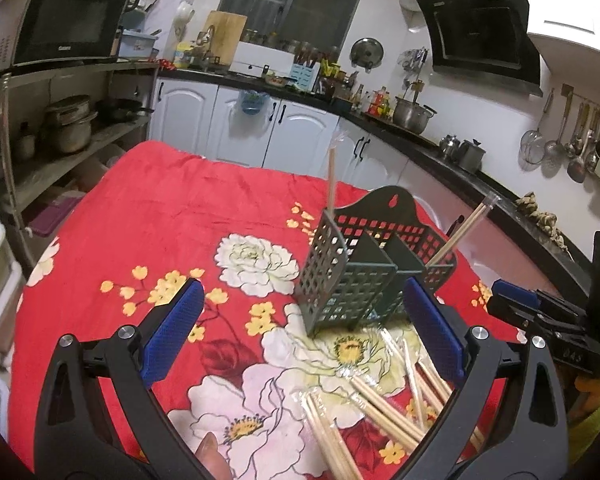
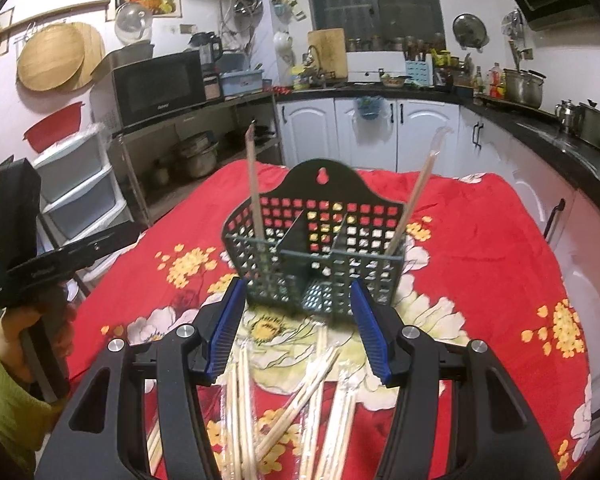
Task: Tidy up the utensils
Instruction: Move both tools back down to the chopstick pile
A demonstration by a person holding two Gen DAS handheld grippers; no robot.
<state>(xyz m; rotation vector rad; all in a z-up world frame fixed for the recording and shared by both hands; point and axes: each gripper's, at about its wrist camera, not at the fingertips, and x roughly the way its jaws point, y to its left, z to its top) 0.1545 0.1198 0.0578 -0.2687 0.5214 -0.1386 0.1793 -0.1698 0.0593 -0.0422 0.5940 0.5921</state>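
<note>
I have both sets of jaws released, nothing between them. The wrapped chopsticks [image 2: 300, 400] lie on the desk [image 2: 480, 240] at lower centre, directly below my right gripper [image 2: 296, 336], long axes running up-frame toward the holder [image 2: 320, 256]. Left gripper [image 1: 300, 340] sits nearly as close. No writing legible.

holder [image 2: 320, 256]: matt plastic | chopsticks [image 2: 284, 412]: wood, glossy wrap | cloth [image 1: 160, 208]: soft fabric
</note>
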